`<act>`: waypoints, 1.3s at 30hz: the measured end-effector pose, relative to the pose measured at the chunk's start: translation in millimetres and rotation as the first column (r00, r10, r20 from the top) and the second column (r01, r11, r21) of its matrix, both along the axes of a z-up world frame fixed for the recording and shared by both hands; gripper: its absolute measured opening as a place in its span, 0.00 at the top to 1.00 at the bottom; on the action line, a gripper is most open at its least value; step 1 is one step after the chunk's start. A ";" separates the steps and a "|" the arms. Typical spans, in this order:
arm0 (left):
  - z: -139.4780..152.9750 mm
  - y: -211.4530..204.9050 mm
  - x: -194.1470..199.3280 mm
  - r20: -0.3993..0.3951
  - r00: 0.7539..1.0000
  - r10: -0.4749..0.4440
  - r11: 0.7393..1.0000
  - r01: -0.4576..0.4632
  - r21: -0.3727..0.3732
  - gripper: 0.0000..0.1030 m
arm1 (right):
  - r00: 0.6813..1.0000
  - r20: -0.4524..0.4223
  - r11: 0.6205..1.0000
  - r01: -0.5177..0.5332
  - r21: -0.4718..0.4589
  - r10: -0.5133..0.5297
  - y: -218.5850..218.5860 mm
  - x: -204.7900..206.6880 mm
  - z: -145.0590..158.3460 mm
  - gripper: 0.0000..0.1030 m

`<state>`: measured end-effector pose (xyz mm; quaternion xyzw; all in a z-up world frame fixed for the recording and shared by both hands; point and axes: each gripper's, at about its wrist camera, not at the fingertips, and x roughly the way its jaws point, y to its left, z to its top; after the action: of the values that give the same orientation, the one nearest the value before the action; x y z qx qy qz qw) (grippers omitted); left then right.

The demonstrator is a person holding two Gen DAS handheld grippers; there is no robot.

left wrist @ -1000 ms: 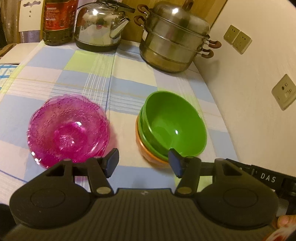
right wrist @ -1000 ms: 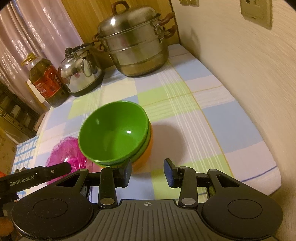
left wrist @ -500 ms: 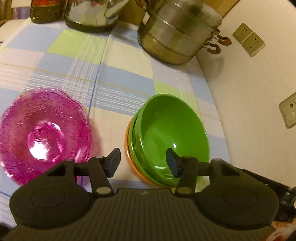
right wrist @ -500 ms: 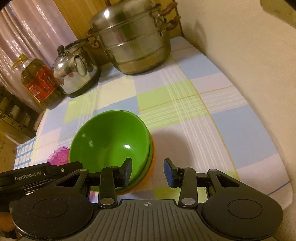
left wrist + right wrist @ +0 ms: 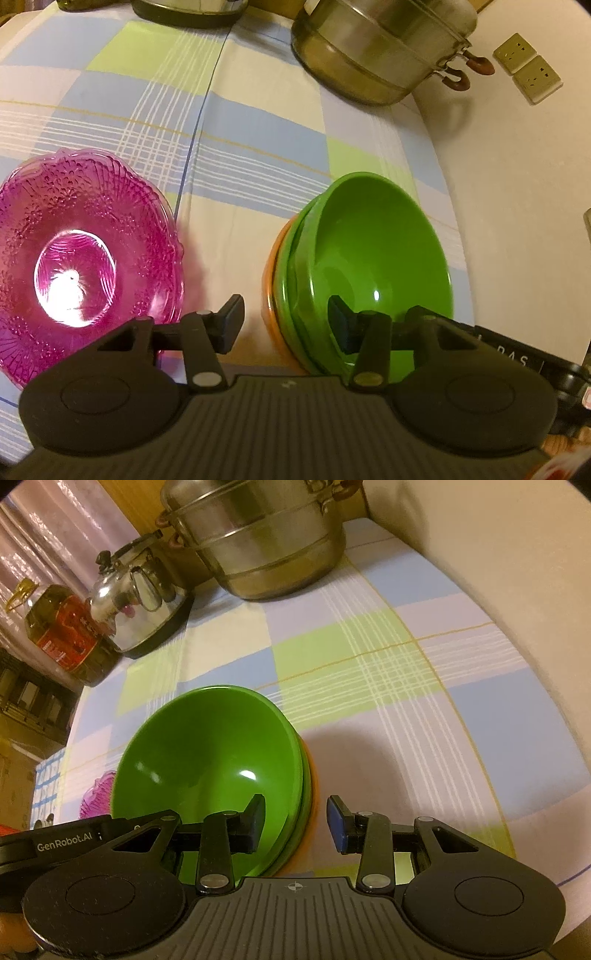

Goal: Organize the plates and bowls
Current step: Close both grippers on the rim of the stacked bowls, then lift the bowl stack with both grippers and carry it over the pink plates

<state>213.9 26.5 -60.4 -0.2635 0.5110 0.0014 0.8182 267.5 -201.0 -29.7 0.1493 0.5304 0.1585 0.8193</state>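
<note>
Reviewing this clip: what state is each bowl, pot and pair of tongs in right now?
Green bowl: upright, empty, nested on top of the stack.
Orange bowl: bottom of the stack.
Pink dish: upright, empty, alone.
Steamer pot: lidded.
Kettle: lidded.
Left tongs: open, straddling stack rim.
Right tongs: open, straddling stack rim.

Cookware on a checked tablecloth (image 5: 369, 657)
Steamer pot (image 5: 266, 542), kettle (image 5: 136, 605) and oil bottle (image 5: 62, 635) stand along the back; wall sockets (image 5: 528, 68) nearby.

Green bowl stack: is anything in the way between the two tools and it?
Nothing visible. The left tool is open around the left rim of the green bowl stack, and the right tool is open around its right rim. The pink glass bowl sits apart, to the left.
</note>
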 end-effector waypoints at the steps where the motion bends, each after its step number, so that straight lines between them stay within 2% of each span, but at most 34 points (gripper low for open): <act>1: -0.6 -0.2 1.7 -0.002 1.000 -0.001 1.000 0.001 0.001 0.58 | 1.000 -0.003 1.000 -0.003 -0.001 0.003 1.6 1.2 -1.4 0.63; 8: -5.9 -3.2 10.0 -0.017 1.000 -0.019 1.000 0.019 -0.002 0.66 | 1.000 -0.025 1.000 -0.007 -0.009 0.006 5.4 7.4 -12.5 0.63; 16: -8.7 -6.7 12.8 -0.023 0.999 -0.030 1.000 0.030 0.007 0.70 | 0.999 -0.041 1.000 -0.015 -0.019 0.014 7.6 9.5 -20.0 0.64; 21: -10.0 -6.0 13.1 -0.030 0.999 -0.028 0.999 0.029 0.015 0.75 | 0.999 -0.050 1.000 -0.016 -0.018 0.015 9.5 9.7 -22.8 0.73; 39: -8.7 -10.7 12.5 -0.031 0.999 -0.041 0.998 0.042 0.051 0.77 | 0.999 -0.036 0.998 -0.021 -0.063 0.019 15.8 7.6 -21.0 0.77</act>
<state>226.4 15.7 -69.1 -0.2316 0.5285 0.0014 0.8168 275.2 -185.2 -50.7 0.1208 0.5511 0.1471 0.8124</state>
